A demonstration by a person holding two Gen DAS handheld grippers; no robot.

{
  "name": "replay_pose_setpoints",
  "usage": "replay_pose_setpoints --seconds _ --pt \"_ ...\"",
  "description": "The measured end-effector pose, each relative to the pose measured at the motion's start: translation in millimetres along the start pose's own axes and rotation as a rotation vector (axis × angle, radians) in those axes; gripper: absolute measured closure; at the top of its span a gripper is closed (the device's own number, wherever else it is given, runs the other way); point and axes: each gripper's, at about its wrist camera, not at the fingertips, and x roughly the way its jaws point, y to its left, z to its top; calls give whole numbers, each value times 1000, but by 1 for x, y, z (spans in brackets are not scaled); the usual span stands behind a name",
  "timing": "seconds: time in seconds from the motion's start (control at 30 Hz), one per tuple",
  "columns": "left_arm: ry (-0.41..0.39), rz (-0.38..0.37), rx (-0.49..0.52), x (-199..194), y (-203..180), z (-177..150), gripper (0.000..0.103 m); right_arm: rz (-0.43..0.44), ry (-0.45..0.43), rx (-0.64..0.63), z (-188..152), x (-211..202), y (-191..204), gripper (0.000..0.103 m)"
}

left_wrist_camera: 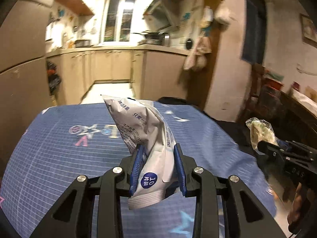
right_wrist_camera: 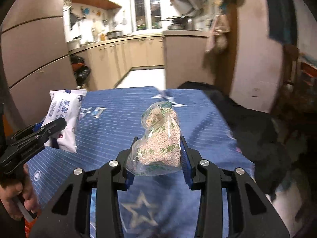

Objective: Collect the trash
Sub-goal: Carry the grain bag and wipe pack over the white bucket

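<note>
My left gripper (left_wrist_camera: 158, 148) is shut on a crumpled white wipes packet (left_wrist_camera: 146, 134) with blue print, held up above the blue star-patterned tablecloth (left_wrist_camera: 69, 158). My right gripper (right_wrist_camera: 158, 140) is shut on a clear plastic bag of pale grains (right_wrist_camera: 162, 136), also lifted off the cloth. In the left wrist view the right gripper (left_wrist_camera: 263, 144) shows at the right edge with its bag (left_wrist_camera: 259, 130). The right wrist view has the left gripper (right_wrist_camera: 53, 127) at its left edge with the white packet (right_wrist_camera: 63, 119), a person's hand (right_wrist_camera: 17, 198) below it.
The blue cloth covers a table (right_wrist_camera: 111, 119) that ends toward a kitchen with beige cabinets (right_wrist_camera: 138, 53). A dark garment or bag (right_wrist_camera: 247, 119) lies at the table's right side. Black bags (right_wrist_camera: 81, 73) sit on the floor by a tall brown cabinet (right_wrist_camera: 35, 59) at left.
</note>
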Motion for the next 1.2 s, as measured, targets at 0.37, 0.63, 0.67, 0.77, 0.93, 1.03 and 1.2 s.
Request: replay_pose_setpoints --seconds 0.37,0.63,0.67,0.77,0.93,1.03,1.2 --pt "18 -231 170 -37 -142 -43 70 -209 -18 122 -62 -99 -79 66" --pt "52 -383 297 -63 -265 -91 70 -333 4 207 -126 -168 -143 66" --pt "57 -396 312 -65 -279 -97 70 -349 6 219 -134 -175 -151 66" --pt "82 -438 346 -69 -320 -116 70 -383 26 255 -154 -191 -173 66" --pt "142 -486 403 -62 -370 -149 70 -409 81 308 -188 -200 -201 66" --pt "198 -515 435 -52 -389 -172 70 -401 142 353 -209 -191 -219 66" --pt "321 -554 459 -23 -405 -205 70 -360 242 416 -239 -166 -238 66"
